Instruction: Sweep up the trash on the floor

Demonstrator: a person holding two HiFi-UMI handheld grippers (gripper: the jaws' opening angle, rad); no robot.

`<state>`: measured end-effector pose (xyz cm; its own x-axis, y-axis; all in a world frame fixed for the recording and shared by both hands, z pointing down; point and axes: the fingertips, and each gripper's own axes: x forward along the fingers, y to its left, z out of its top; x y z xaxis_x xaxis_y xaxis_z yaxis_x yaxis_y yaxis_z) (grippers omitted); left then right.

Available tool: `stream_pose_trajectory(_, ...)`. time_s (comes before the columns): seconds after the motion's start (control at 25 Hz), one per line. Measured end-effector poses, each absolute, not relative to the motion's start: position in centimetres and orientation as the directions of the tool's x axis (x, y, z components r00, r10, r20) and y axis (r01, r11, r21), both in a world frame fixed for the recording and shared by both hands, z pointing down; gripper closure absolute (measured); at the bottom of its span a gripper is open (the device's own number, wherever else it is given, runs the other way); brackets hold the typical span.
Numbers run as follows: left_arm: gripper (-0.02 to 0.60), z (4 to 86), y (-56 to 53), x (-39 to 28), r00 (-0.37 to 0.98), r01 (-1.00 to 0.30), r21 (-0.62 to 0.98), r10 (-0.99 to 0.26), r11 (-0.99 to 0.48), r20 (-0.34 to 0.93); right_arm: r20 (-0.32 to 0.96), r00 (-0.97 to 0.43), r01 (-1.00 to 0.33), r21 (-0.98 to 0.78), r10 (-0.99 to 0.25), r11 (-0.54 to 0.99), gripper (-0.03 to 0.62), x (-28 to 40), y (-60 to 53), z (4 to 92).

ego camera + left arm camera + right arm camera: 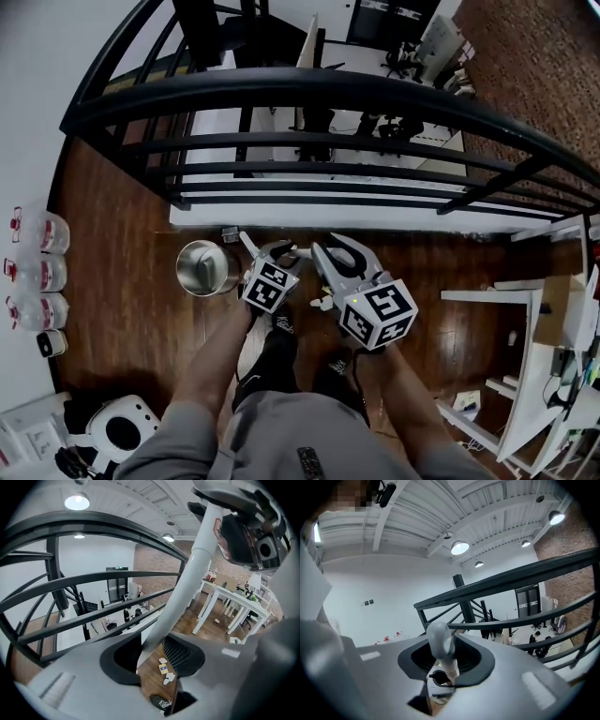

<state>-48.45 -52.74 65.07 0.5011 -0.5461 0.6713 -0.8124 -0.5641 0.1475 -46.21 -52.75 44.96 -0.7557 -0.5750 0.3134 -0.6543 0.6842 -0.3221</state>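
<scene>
Fingers [182,654] of left gripper [269,251]: spread wide, not pinching. Between them, white pole [192,573] slanting from lower centre to upper right of left gripper view, close against one finger, strip of wooden floor [122,309] showing beside the other. Through same gap, trash [164,670]: few small paper scraps lying on floor, lower centre of that view, just above toe of black shoe [161,703].

Fingers [506,667] of right gripper [339,255]: clamped on upper part of pole, rounded grey end poking up past them at centre of right gripper view.

In head view, both bare forearms reaching up-frame from lower centre, left forearm [217,361] and right forearm [408,398] angled inward, grippers side by side near each other at centre of frame. Right gripper lower in frame and larger than left. Both aimed up-frame toward black railing [309,94]. Round metal bin [192,281] standing on floor just left of left gripper.
</scene>
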Motion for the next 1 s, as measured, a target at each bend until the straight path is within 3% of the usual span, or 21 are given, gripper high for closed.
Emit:
stream_pose_trajectory(0.44,0.437,69.4,-58.2,-57.9,0.458,-0.857,0.184,-0.549,-0.481,0.699,0.388,-0.770,-0.629,-0.329,-0.506,0.705,0.513,-56.1,-58.9,49.4)
stream_pose_trajectory(1.0,0.431,70.7,-57.3,-52.8,0.575,-0.778,0.287,-0.448,-0.559,0.685,0.467,-0.679,-0.728,-0.337,-0.566,0.596,0.513,-51.7,-59.1,50.7)
